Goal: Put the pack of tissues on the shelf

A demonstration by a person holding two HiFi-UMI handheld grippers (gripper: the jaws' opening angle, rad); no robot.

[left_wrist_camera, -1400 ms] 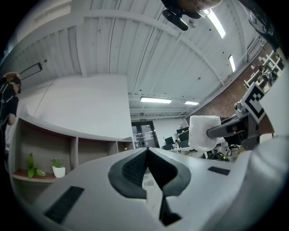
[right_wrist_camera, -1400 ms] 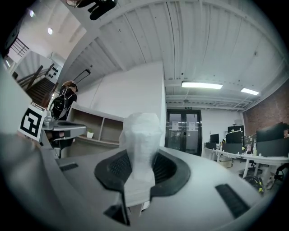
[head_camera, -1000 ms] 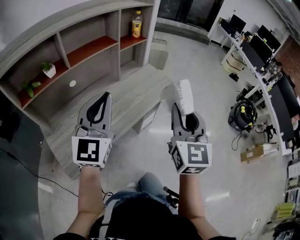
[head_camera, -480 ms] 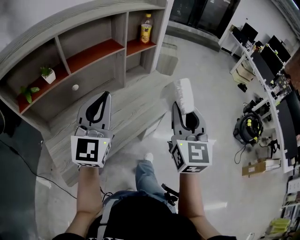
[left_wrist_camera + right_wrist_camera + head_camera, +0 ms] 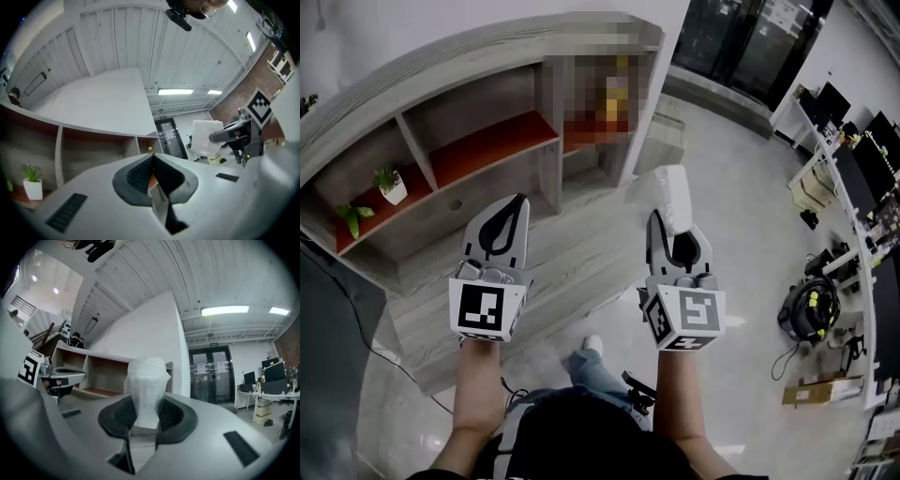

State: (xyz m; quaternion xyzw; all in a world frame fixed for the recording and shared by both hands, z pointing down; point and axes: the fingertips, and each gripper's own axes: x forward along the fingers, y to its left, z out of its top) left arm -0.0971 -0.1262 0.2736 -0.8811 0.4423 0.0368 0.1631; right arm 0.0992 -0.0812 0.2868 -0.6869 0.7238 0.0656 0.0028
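A white pack of tissues (image 5: 672, 195) sticks up out of my right gripper (image 5: 667, 225), whose jaws are shut on its lower end; the right gripper view shows the tissue pack (image 5: 147, 392) pinched between the dark pads. My left gripper (image 5: 508, 214) is held level beside it, shut with nothing between its jaws, as in the left gripper view (image 5: 151, 169). The grey shelf unit (image 5: 478, 155) with red boards stands ahead and to the left of both grippers. In the left gripper view the tissue pack (image 5: 206, 137) shows at right.
On the red board stand a small potted plant (image 5: 391, 185) and a second green plant (image 5: 353, 217); a small white disc (image 5: 457, 203) lies on the low ledge. A low grey platform (image 5: 572, 253) runs under the grippers. Desks and a vacuum (image 5: 806, 309) are at right. The person's leg (image 5: 591, 361) shows below.
The shelf unit has drawn closer and shifted right in the head view as the person stepped forward. Both grippers keep their pose; the tissues stay gripped.
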